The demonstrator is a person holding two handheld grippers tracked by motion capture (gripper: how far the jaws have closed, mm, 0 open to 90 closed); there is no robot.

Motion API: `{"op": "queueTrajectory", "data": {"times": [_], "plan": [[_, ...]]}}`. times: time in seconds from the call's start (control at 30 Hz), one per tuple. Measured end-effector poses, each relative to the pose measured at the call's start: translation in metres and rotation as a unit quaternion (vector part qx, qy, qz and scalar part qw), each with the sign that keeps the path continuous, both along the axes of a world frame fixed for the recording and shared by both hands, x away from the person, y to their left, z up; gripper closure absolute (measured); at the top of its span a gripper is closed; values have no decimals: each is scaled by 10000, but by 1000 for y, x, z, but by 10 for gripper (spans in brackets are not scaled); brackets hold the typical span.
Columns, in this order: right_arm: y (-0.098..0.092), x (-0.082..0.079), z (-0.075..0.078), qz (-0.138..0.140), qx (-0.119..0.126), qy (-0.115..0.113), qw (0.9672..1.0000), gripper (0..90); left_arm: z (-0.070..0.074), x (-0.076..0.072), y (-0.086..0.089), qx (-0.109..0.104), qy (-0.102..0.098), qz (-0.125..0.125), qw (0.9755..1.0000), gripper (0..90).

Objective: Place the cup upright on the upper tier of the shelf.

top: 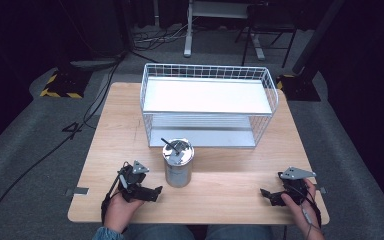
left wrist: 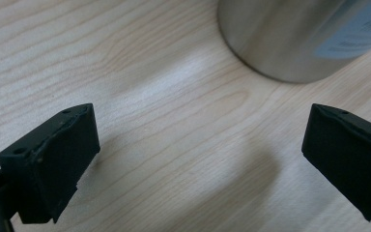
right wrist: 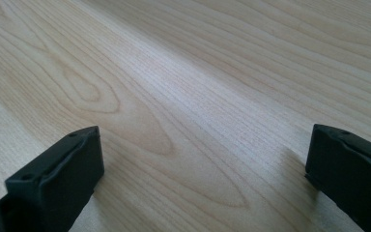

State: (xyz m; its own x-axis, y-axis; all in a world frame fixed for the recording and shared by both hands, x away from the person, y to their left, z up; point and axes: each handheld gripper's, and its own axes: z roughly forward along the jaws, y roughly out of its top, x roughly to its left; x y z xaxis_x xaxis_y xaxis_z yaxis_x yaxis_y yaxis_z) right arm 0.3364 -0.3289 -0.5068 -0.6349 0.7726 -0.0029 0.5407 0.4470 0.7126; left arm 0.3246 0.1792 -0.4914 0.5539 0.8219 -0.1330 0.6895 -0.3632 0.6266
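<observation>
Two grippers: we see one in each of the person's hands, both low at the near edge of the table (top: 110, 130).
Surface: we read it as a pale wooden table with clear grain, bare between the jaws in both gripper views.
Room: we see grey carpet around the table, black cables on the floor at far left, a yellow-and-black striped base far left, and white desk legs beyond, against a dark background.
Rack: we see a white wire rack (top: 207, 102) with two shelves standing at the table's far middle.
Can: we find the metal can (top: 178, 162) upright near the table's centre, just in front of the rack, a dark strip lying on its lid; its lower wall shows in the left gripper view (left wrist: 290, 38).
Left gripper (top: 152, 194): we see its jaws spread wide, gripping nothing, just left of the can and apart from it.
Right gripper (top: 269, 196): we see its jaws spread wide over bare wood, holding nothing, well right of the can.
</observation>
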Motion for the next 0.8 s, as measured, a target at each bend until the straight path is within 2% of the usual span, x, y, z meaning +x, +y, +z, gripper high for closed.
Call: {"op": "queueTrajectory", "data": {"times": [0.13,0.2,0.27,0.33,0.53,0.63,0.8], "plan": [[0,0,0,1,0,0,10000,0,8,-3,1,-161,-181,50,9997,10],[0,0,0,1,-1,-1,10000,0,13,-4,2,-186,-353,21,9992,13],[0,0,0,0,-1,0,10000,0,17,-7,4,-305,-488,1,9983,25],[0,0,0,1,-1,-1,10000,0,22,-9,5,-492,-656,-8,9966,40],[0,0,0,1,0,-1,10000,0,31,-15,5,-780,-1068,-101,9912,41],[0,0,0,0,0,0,10000,0,34,-18,4,-899,-1223,-138,9883,41],[0,0,0,0,-2,0,10000,0,37,-19,3,-991,-1359,-127,9857,40]]}}
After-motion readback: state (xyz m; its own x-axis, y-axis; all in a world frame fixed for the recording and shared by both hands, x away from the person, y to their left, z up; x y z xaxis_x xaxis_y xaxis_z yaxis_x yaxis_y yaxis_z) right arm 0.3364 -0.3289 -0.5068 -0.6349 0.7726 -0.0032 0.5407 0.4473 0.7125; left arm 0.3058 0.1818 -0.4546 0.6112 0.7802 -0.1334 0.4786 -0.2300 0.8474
